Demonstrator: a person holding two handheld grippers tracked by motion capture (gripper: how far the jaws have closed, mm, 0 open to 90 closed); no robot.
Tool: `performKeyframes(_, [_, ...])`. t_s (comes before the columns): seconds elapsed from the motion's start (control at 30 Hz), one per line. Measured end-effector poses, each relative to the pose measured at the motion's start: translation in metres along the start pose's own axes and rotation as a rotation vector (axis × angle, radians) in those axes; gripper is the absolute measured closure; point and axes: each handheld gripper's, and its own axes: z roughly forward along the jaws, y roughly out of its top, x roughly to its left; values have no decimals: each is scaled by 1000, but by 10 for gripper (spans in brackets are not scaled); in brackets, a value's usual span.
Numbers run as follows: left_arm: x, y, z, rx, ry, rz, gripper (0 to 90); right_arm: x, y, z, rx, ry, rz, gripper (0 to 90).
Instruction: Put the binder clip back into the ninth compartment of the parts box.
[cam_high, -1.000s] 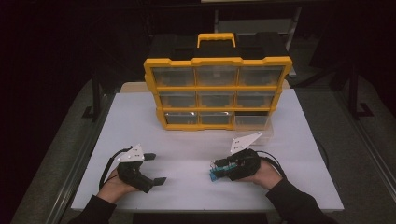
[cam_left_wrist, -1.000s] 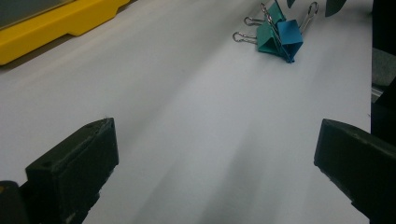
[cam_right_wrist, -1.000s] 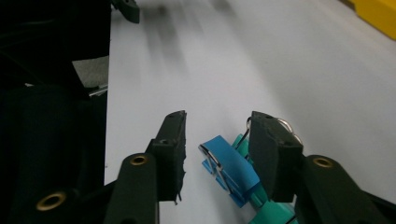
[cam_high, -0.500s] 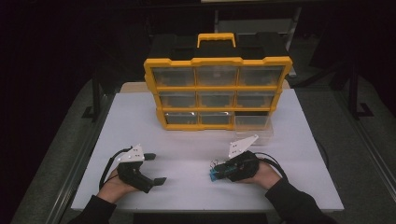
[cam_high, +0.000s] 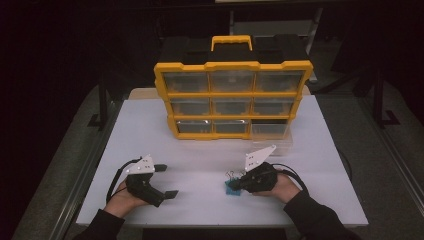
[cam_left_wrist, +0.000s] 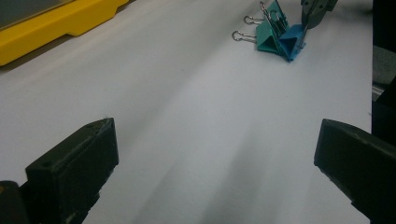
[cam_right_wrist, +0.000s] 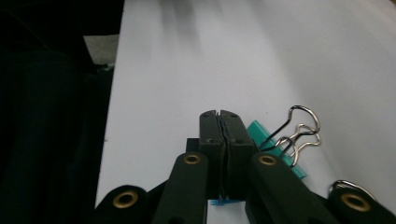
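Right tool sits lower centre-right of the high view, jaws pressed tight together w/ a thin wire strip of a binder clip pinched between them, seen dead centre in the right gripper view. Blue clip lies on the white bench right at the tool tip; in the left gripper view it's the blue one at upper right, touching a teal clip just left of it, wire loops sticking out toward the left. In the right gripper view the teal clip pokes out right of the jaws, silver loops curling up. Right hand wraps the tool body, dark sleeve running to the bottom edge.

Left tool at lower left of the high view, jaws spread wide, nothing between them, just bare bench btwn the two black tips in its own view. Left hand grips it from below, cable looping off its left side.

Further up, a yellow parts box stands at centre frame, clear drawers in three rows, handle on top. Lower-right drawer is pulled out toward the bench front.
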Motion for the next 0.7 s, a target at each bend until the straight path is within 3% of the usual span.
performKeyframes(0.3, [0,0,0,5,0,2,0,1,1,-2,-4,10,-2,871])
performKeyframes(0.7, [-1,0,1,12,-2,13,0,4,8,-13,-53,2,26,874])
